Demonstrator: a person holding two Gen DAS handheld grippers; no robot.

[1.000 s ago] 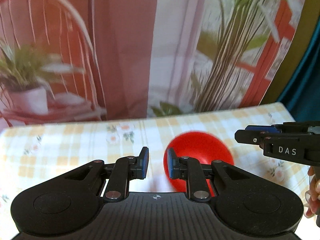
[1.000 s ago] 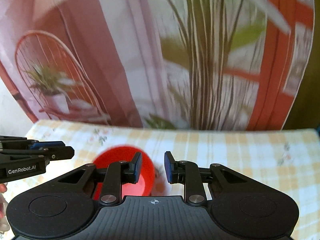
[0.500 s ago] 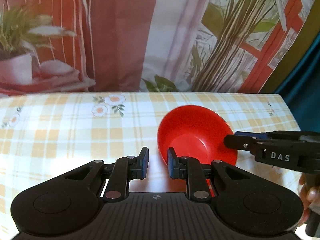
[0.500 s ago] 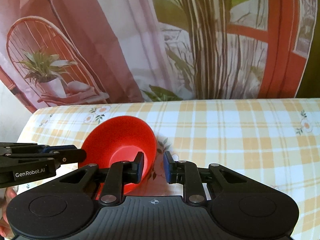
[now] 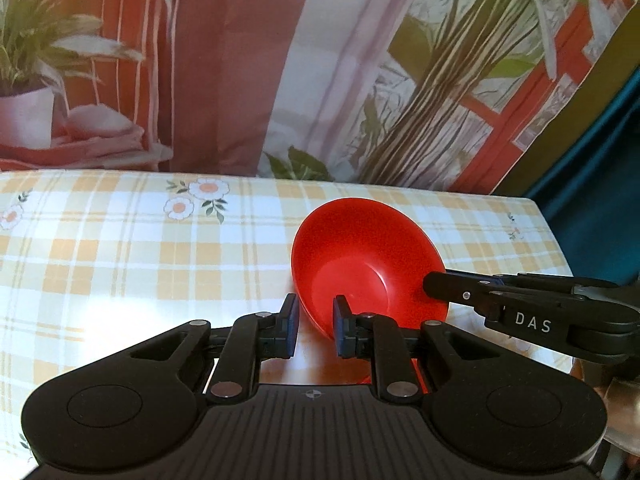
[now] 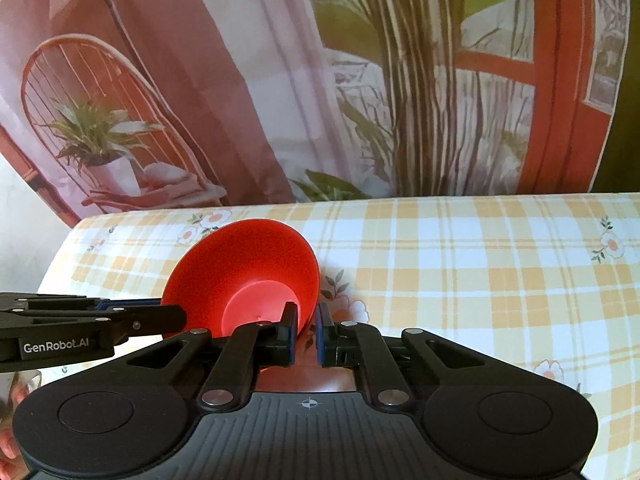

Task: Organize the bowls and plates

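A red bowl [image 5: 360,268] sits on the checked tablecloth [image 5: 120,248], between both grippers; it also shows in the right wrist view [image 6: 244,272]. My left gripper [image 5: 314,326] straddles the bowl's left rim, fingers a little apart, one inside and one outside. My right gripper [image 6: 306,334] straddles the bowl's right rim with a narrow gap, close on the rim. Whether either one presses the rim I cannot tell. The right gripper's side shows in the left wrist view [image 5: 520,308], and the left gripper's side shows in the right wrist view [image 6: 92,320].
A printed curtain [image 6: 320,80] with plants and a chair hangs behind the table. The table's far edge [image 5: 360,188] runs along the curtain. The tablecloth [image 6: 480,272] stretches to the right of the bowl.
Both grippers have moved down and forward to the bowl. Their fingers now stand on either side of its rim, and the right gripper's gap has narrowed.
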